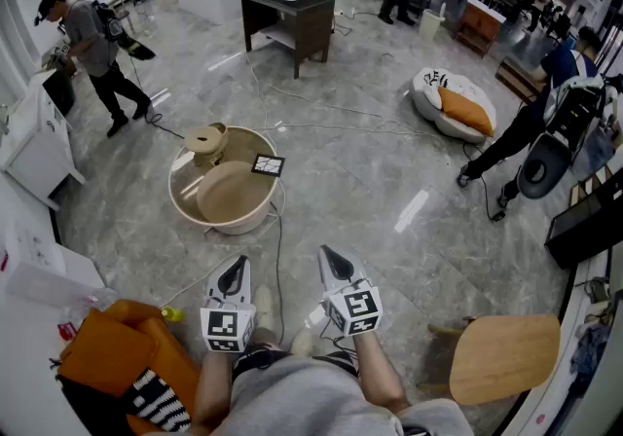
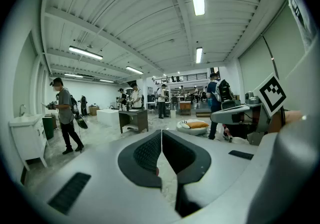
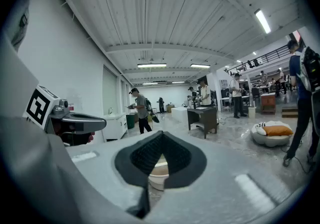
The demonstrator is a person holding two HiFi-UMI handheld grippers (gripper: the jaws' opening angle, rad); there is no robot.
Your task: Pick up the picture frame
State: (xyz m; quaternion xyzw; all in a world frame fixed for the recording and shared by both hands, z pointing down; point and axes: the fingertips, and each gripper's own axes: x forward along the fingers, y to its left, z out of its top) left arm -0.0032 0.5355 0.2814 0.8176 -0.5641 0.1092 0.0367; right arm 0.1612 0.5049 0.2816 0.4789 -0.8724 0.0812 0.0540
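The grey marble floor (image 1: 389,181) fills most of the head view. A white cabinet (image 1: 29,147) stands along its edge at 9 o'clock. At 12 o'clock is a dark wooden table (image 1: 292,25) with 1 shelf under its top.

A round beige tub (image 1: 238,226) sits on the floor left of centre. It lies at 11 o'clock from the 2 grippers and well apart from them.

2 people bend forward in the hall: a person in grey (image 1: 92,40) at 10 o'clock and a person in blue (image 1: 557,74) at 3 o'clock. A round wooden chair seat (image 1: 506,356) shows at 5 o'clock. An orange bag (image 1: 112,351) lies at 7 o'clock. At 2 o'clock a white pet bed (image 1: 433,93) holds an orange cushion (image 1: 465,111).

The left gripper (image 1: 234,270) and the right gripper (image 1: 327,256) are held side by side at 6 o'clock. Both point toward 12 o'clock, a little below level, and each carries 1 marker cube. In each gripper view the 2 black pads meet at their tips with nothing between them. Both grippers are closed and empty.

A tan round block (image 1: 204,140) rests at 11 o'clock on the tub's rim.

The picture frame (image 1: 268,165) is small and dark-edged with a pale picture. It lies tilted on the tub's rim at 2 o'clock, touching it, and neither gripper is near it.
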